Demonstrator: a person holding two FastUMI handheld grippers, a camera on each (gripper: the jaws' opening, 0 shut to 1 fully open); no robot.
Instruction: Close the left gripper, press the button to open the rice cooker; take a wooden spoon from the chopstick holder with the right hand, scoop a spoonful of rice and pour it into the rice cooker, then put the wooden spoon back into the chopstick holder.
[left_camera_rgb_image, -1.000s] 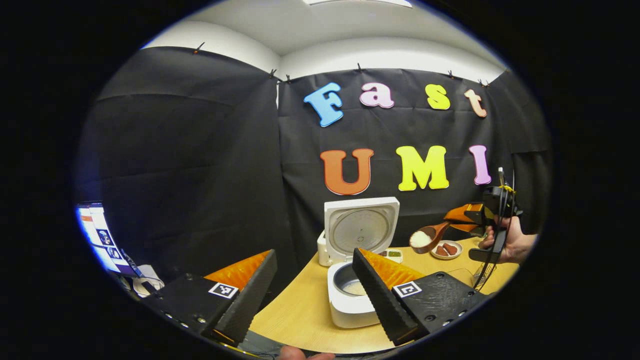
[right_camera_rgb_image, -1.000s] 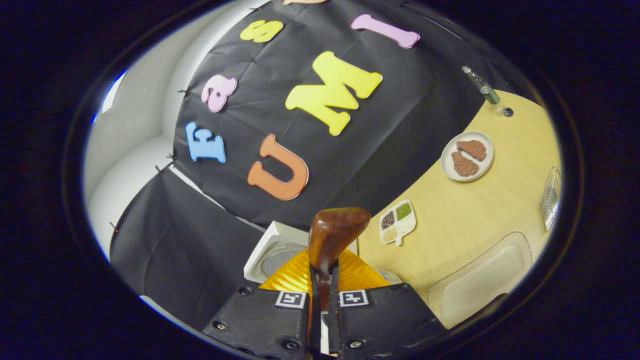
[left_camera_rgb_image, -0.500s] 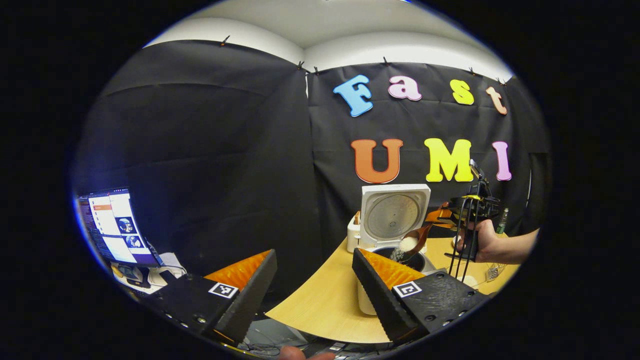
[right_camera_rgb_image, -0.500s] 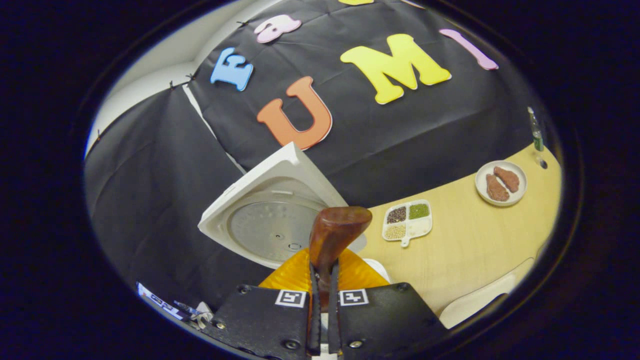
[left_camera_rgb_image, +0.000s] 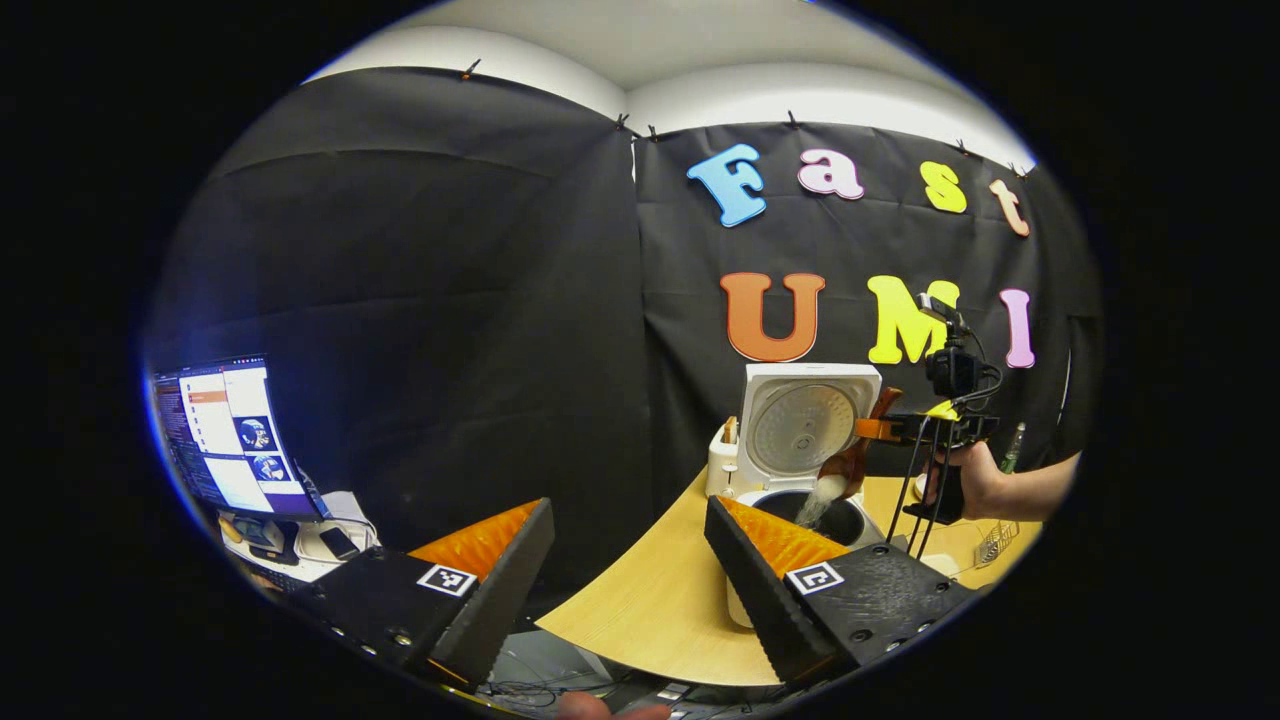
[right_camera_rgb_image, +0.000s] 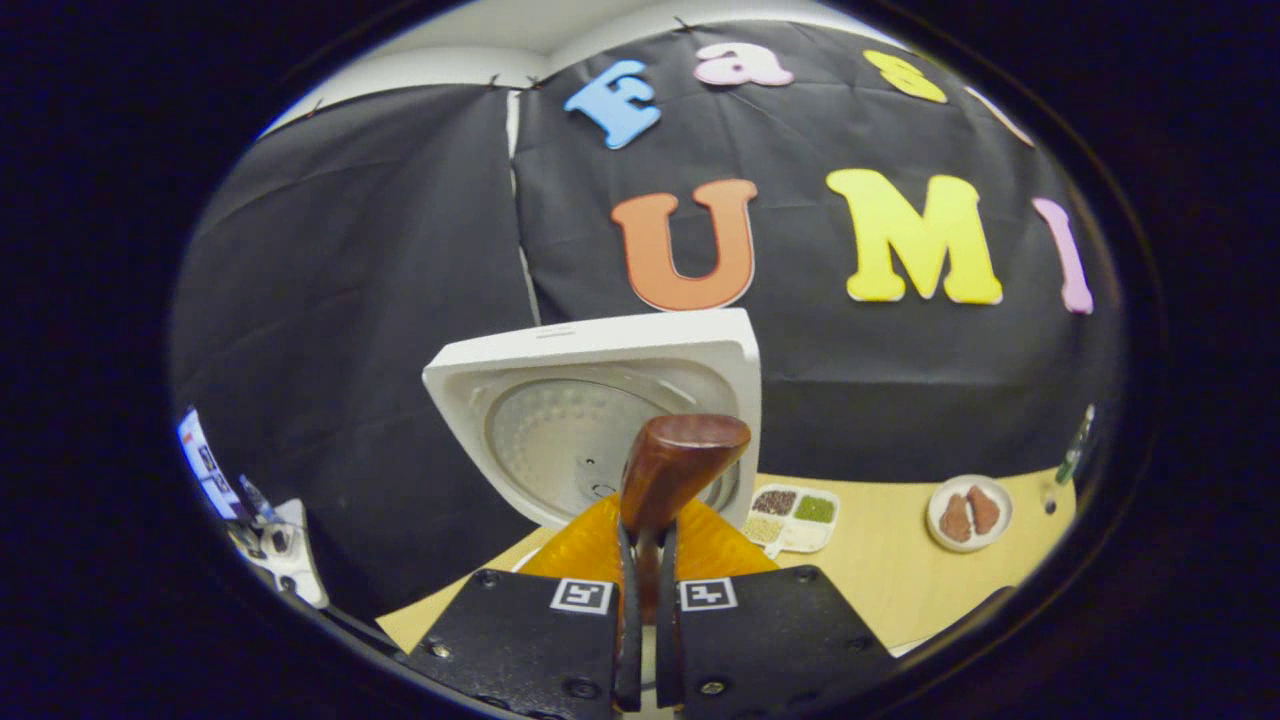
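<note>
Now we are tipping rice (left_camera_rgb_image: 822, 497) from the wooden spoon (right_camera_rgb_image: 668, 470) into the open rice cooker (left_camera_rgb_image: 800, 430), right gripper (right_camera_rgb_image: 645, 690) jaws pinching its handle. Left gripper (left_camera_rgb_image: 630, 590) jaws are hanging spread. Next, probably, we are returning the spoon to the chopstick holder.

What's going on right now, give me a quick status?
Right gripper shut on wooden spoon, tipped over open rice cooker. Rice pouring into pot. Left gripper open, idle. Nothing in the way.

glossy dark wooden spoon (right_camera_rgb_image: 680, 465), white smooth plastic rice cooker (right_camera_rgb_image: 600, 415) lid with dull metal inner plate, matt light wood-grain table (left_camera_rgb_image: 640, 610), matt black cloth wall (left_camera_rgb_image: 420, 300)
</note>
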